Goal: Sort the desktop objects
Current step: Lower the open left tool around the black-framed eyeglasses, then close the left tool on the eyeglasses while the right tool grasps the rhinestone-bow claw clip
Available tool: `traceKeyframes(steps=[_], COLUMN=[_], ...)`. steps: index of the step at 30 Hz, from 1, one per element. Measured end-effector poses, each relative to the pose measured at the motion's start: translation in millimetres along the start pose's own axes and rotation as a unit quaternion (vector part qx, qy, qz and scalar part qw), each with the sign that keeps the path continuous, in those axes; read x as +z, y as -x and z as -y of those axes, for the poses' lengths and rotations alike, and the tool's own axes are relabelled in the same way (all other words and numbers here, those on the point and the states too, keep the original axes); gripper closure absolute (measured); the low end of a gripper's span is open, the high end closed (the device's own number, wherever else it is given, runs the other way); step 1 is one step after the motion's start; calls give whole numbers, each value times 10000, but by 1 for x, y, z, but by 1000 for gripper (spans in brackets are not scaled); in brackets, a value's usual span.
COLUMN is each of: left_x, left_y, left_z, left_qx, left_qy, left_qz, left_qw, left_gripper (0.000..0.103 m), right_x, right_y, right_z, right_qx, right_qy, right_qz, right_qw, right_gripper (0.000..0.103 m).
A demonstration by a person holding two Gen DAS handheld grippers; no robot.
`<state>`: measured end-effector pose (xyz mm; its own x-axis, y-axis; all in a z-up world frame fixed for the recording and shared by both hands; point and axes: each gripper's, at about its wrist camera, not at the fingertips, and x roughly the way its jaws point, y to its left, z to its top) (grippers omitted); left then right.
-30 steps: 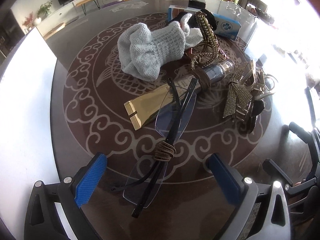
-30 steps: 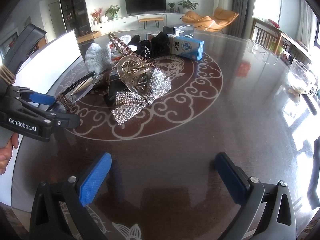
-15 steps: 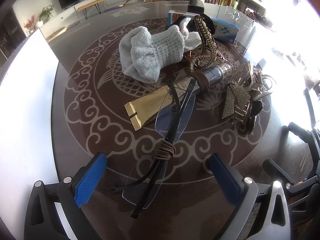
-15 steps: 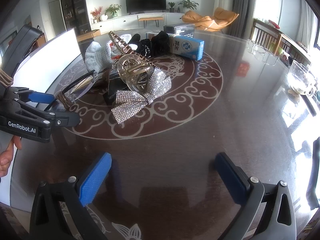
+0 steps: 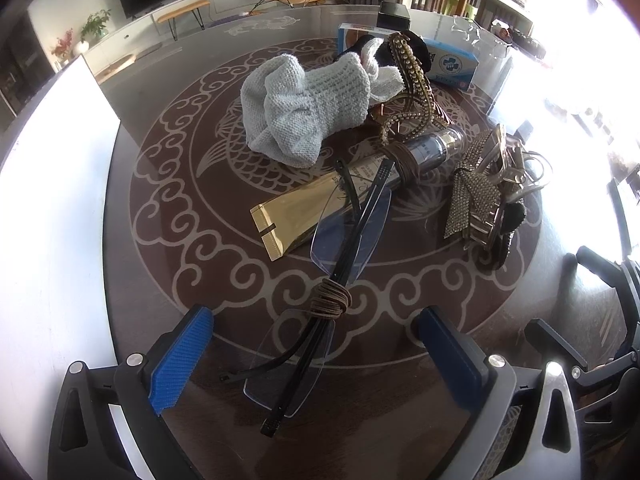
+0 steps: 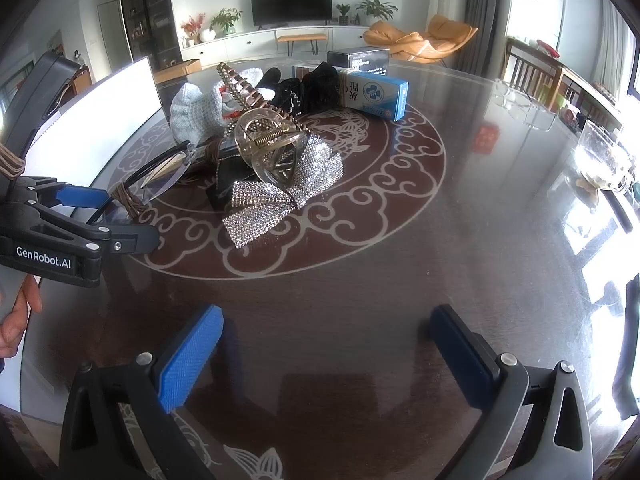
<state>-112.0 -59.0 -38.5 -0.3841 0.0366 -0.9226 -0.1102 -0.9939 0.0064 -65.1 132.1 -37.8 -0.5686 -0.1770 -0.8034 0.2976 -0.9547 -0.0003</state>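
A pile lies on the dark round table (image 5: pixel 168 216): rimless glasses (image 5: pixel 320 280) with a brown cord loop (image 5: pixel 330 300) round the bridge, a gold tube (image 5: pixel 304 208), a pale knit glove (image 5: pixel 304 108), a beaded headband (image 5: pixel 416 84), a rhinestone bow clip (image 5: pixel 476 196) and a blue-white box (image 5: pixel 452 64). My left gripper (image 5: pixel 316 352) is open, its blue pads either side of the glasses' near lens. My right gripper (image 6: pixel 326 354) is open and empty over bare table, short of the bow clip (image 6: pixel 280 196) and a clear claw clip (image 6: pixel 272 148).
A white board (image 5: pixel 48 208) lies along the table's left side. A wine glass (image 6: pixel 604 156) stands at the far right edge. A black box (image 6: pixel 358 58) and black fabric (image 6: pixel 316 84) sit behind the pile. The left gripper shows in the right wrist view (image 6: pixel 116 216).
The left gripper has edged slightly forward toward the glasses. The right gripper has barely moved. Nothing on the table has shifted.
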Motion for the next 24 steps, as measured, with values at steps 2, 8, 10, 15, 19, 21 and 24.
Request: traceKeyframes(steps=[2, 8, 10, 15, 19, 21, 24], left_x=[-1, -4, -10, -25, -25, -26, -25], left_y=[1, 4, 7, 20, 20, 21, 29], left_z=[4, 10, 13, 20, 20, 20, 24], left_qx=[15, 32, 36, 40, 10, -6, -40], left_qy=[22, 65, 56, 47, -20, -45, -159], left_qz=[2, -24, -20, 36, -52, -128, 2], left_qw=[10000, 10000, 10000, 10000, 10000, 9999, 9999], left_gripper=[0, 0, 0, 0, 0, 0, 33], right_x=[0, 0, 0, 0, 0, 0, 0], right_y=[0, 0, 0, 0, 0, 0, 0], right_z=[0, 0, 0, 0, 0, 0, 1], right_qx=[-2, -3, -4, -4, -5, -1, 32], right_qy=[1, 2, 2, 3, 6, 5, -3], right_qz=[0, 1, 1, 2, 1, 4, 16], right_qw=[10000, 10000, 10000, 10000, 10000, 10000, 10000], right_gripper=[0, 0, 0, 0, 0, 0, 0])
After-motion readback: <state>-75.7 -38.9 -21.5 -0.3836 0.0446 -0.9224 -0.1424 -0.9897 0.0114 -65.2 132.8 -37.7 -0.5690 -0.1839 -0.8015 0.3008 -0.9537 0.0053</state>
